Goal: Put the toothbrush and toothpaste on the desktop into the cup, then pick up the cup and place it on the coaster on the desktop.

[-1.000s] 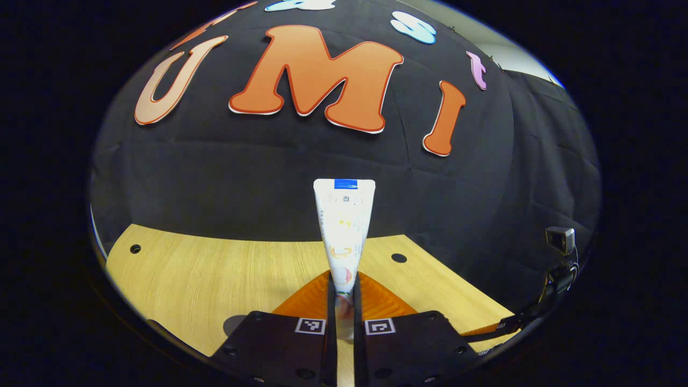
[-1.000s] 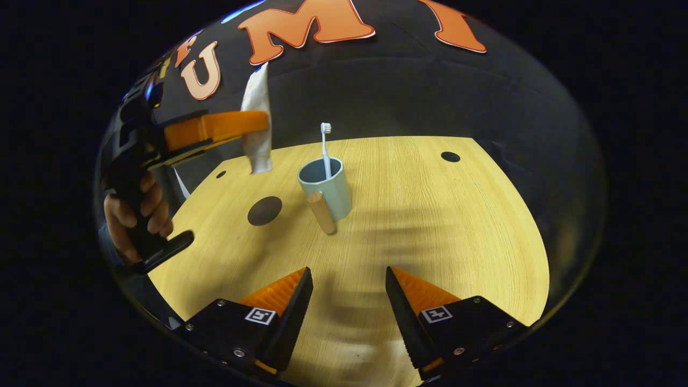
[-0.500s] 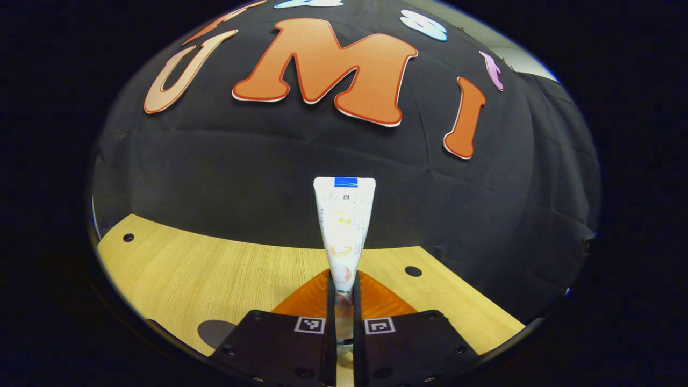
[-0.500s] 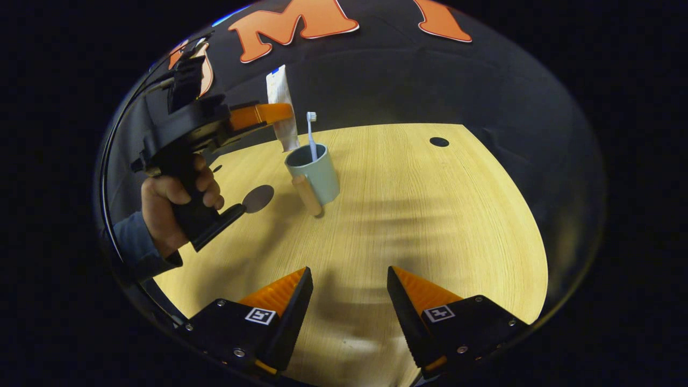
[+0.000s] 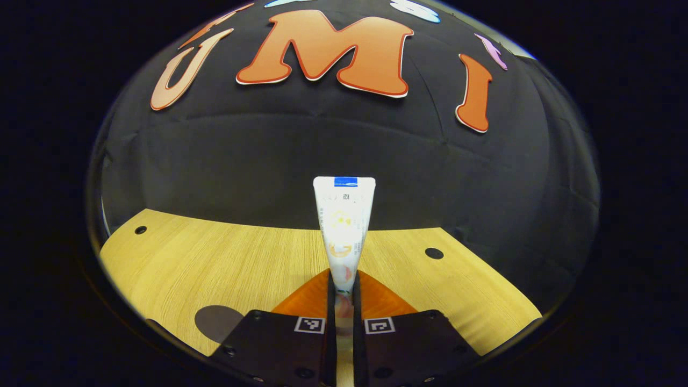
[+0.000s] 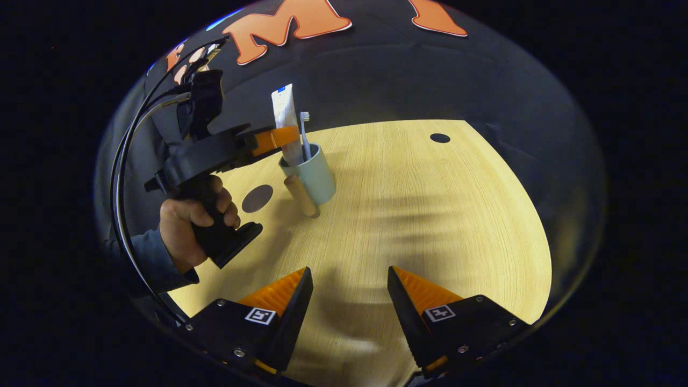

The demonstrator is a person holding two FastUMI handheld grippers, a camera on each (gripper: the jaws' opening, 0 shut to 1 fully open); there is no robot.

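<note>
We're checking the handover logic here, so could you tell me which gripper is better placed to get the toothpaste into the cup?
Left. The left gripper is shut on the toothpaste, holding it upright right at the cup, beside the toothbrush. The right gripper is open, holds nothing, and sits well back.

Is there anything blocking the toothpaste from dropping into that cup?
Nothing visible blocks it. The left gripper holds the toothpaste upright right at the cup mouth. The toothbrush already stands inside, just beside the tube, so room is a bit tight there.
</note>
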